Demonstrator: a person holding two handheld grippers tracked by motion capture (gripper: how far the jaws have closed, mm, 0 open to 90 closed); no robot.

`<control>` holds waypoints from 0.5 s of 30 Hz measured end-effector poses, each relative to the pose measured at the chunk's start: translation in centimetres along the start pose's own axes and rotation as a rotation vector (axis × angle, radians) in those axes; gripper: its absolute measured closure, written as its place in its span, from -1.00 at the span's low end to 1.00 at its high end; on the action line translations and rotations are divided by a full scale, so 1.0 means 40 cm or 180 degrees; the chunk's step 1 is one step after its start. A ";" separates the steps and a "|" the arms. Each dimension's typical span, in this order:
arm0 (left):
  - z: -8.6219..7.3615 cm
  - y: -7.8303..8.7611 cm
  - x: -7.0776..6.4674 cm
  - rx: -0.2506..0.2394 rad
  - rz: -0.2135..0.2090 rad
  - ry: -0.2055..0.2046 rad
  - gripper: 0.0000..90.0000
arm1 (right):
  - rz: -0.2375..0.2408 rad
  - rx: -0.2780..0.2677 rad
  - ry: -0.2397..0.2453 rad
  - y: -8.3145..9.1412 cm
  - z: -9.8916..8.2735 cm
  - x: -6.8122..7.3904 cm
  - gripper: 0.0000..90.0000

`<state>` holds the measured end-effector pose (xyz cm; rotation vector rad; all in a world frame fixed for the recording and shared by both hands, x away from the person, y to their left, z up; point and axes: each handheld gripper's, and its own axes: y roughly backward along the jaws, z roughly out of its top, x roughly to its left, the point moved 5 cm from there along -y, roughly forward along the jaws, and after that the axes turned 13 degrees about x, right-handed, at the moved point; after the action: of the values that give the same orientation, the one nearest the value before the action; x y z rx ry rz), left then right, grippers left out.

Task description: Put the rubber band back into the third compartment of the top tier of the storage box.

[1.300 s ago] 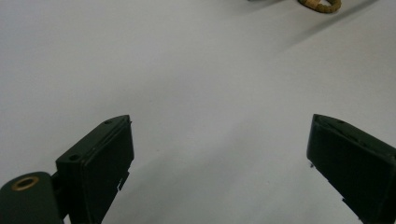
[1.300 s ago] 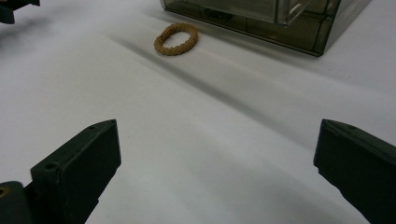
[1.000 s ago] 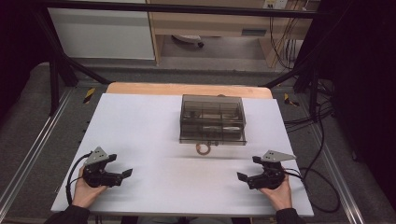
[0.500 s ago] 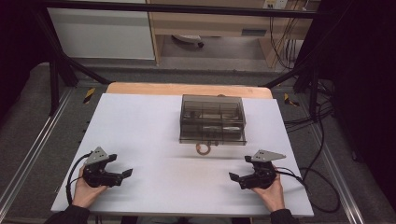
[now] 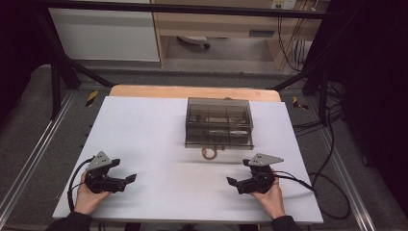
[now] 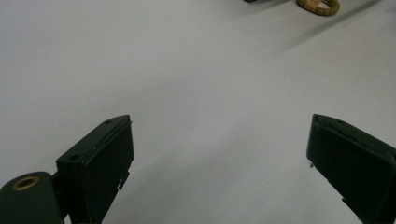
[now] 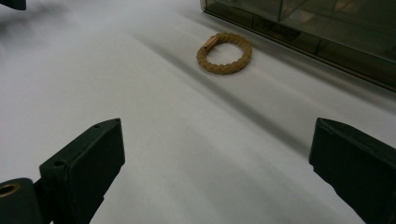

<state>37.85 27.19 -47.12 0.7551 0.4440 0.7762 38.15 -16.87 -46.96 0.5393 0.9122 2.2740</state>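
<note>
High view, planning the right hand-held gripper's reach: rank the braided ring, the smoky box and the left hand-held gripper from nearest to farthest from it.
From the right hand-held gripper:
1. Braided ring, just ahead, slightly left.
2. Smoky box, behind the ring at mid-table.
3. Left hand-held gripper, across the table's near edge.
</note>
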 end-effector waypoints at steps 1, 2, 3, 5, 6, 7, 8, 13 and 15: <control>0.000 0.000 0.000 0.0001 0.0002 -0.0001 -0.84 | -0.0007 0.0003 0.0008 -0.004 0.003 0.002 -0.91; 0.000 0.000 0.000 0.0005 0.0002 -0.0003 -0.84 | -0.0007 0.0003 0.0008 -0.004 0.003 0.002 -0.91; 0.000 0.000 0.000 0.0007 0.0002 -0.0004 -0.84 | 0.0006 -0.0008 -0.0005 -0.010 0.008 0.006 -0.91; 0.000 0.000 0.001 0.0000 0.0007 0.0004 -0.84 | 0.0000 -0.0002 -0.0011 -0.016 0.012 0.009 -0.91; 0.000 0.000 0.001 0.0000 0.0007 0.0004 -0.84 | 0.0000 -0.0002 -0.0011 -0.016 0.012 0.009 -0.91; 0.000 0.000 0.001 -0.0003 0.0005 0.0008 -0.84 | -0.0011 0.0000 -0.0008 -0.021 0.017 0.013 -0.90; -0.001 0.000 0.001 0.0008 0.0009 -0.0006 -0.84 | -0.0020 -0.0002 -0.0002 -0.023 0.019 0.013 -0.90; -0.001 0.000 0.001 0.0002 0.0008 0.0003 -0.84 | -0.0015 -0.0010 -0.0009 -0.037 0.031 0.021 -0.89; -0.001 0.000 0.002 0.0003 0.0007 0.0006 -0.84 | -0.0016 -0.0009 -0.0022 -0.041 0.036 0.025 -0.89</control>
<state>37.86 27.26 -47.13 0.7559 0.4455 0.7787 38.90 -14.59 -47.03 0.5427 0.9059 2.2673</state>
